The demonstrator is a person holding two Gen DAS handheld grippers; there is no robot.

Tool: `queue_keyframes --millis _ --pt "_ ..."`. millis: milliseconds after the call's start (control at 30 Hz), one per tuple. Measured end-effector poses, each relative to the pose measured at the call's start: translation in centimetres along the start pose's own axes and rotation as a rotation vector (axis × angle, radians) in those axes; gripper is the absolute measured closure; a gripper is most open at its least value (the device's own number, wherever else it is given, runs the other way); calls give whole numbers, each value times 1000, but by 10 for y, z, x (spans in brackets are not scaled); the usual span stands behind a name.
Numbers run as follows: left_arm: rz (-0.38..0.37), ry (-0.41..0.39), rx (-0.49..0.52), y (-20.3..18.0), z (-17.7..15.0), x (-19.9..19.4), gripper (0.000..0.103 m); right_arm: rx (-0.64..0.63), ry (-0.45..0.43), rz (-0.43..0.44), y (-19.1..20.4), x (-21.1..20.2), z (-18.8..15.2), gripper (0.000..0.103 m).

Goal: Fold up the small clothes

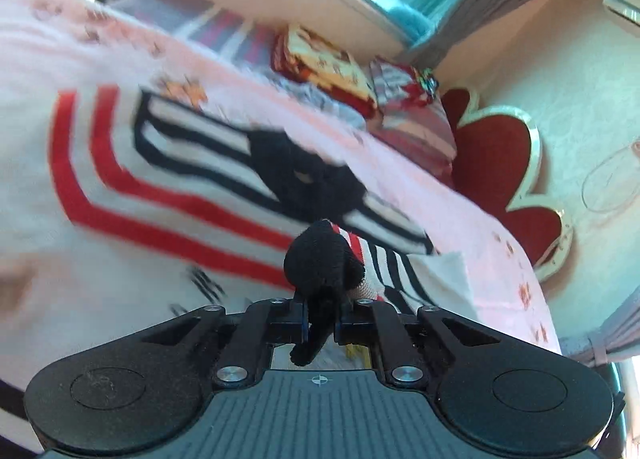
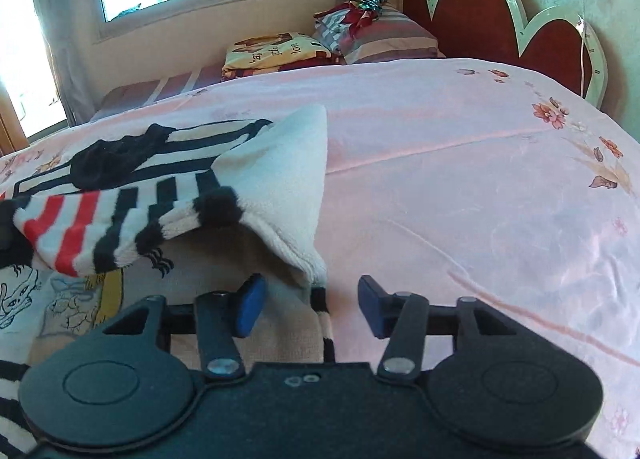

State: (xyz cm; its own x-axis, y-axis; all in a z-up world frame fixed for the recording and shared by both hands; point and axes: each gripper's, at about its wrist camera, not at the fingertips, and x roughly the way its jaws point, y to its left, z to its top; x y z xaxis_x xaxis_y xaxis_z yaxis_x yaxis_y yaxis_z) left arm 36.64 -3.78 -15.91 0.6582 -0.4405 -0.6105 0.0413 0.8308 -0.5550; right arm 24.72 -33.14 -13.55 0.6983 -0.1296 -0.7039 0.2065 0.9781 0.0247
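Folding looked mid-step: in my left wrist view the left gripper (image 1: 320, 329) pinched the black cuff of the striped sweater (image 1: 168, 163), lifted over the pink bedsheet (image 1: 460, 219). Right wrist view: right gripper (image 2: 310, 305) gaped wide, holding nothing, beside the cream hem (image 2: 280, 179); next I'd grasp that. Blanket (image 2: 272, 53) lettering read "love".

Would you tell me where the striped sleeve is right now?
The striped sleeve sits at the right wrist view's left, lifted over the sweater's cartoon print; its black cuff is pinched in the left gripper.
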Motion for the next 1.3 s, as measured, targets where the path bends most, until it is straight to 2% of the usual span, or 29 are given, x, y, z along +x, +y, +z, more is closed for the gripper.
queue_keyframes --millis 33,133,233,300,367,500,567,600,633,667,700,767,867,1033,1100,1167,1233,1300 --pt "14 -14 0 7 7 -6 92 0 1 11 2 2 2 71" --pt "72 -22 2 34 19 -17 92 -11 -18 49 11 0 7 76" --pt "119 -3 6 55 14 -17 92 -42 -46 74 22 -7 6 79" --pt "149 16 6 65 5 -10 92 -52 -30 67 23 -4 1 80" --pt "195 30 30 72 -6 3 92 -35 30 63 19 7 -6 80" --pt "207 1 72 68 -7 3 92 -51 19 90 18 -5 -5 78" --pt "240 7 99 66 -7 6 92 -53 58 80 16 2 -9 78" --pt "250 22 107 64 -8 7 91 -53 47 81 15 2 -11 79" --pt "257 21 119 62 -9 6 86 -55 40 58 14 2 -12 79" --pt "271 16 134 60 -9 2 68 -29 36 33 9 1 -12 79" --pt "294 4 145 59 -9 -3 38 35 33 34 -3 -1 -13 83" --pt "330 -65 135 60 -8 -21 11 120 47 64 -18 -1 -13 83" --pt "345 -116 113 62 -3 -40 12 43 50 51 -10 -9 -11 80" --pt "272 -97 174 41 -2 -30 12 102 -12 83 -14 -34 -5 68" --pt "235 -81 190 29 -4 -17 12 107 -11 103 -14 -26 7 59" --pt "219 -60 204 19 -7 -1 12 126 -16 117 -14 -12 22 58" --pt "236 -28 215 18 -13 15 12 157 -10 128 -17 7 37 56" --pt "289 2 251 24 -22 31 12 200 28 152 -19 33 51 56"
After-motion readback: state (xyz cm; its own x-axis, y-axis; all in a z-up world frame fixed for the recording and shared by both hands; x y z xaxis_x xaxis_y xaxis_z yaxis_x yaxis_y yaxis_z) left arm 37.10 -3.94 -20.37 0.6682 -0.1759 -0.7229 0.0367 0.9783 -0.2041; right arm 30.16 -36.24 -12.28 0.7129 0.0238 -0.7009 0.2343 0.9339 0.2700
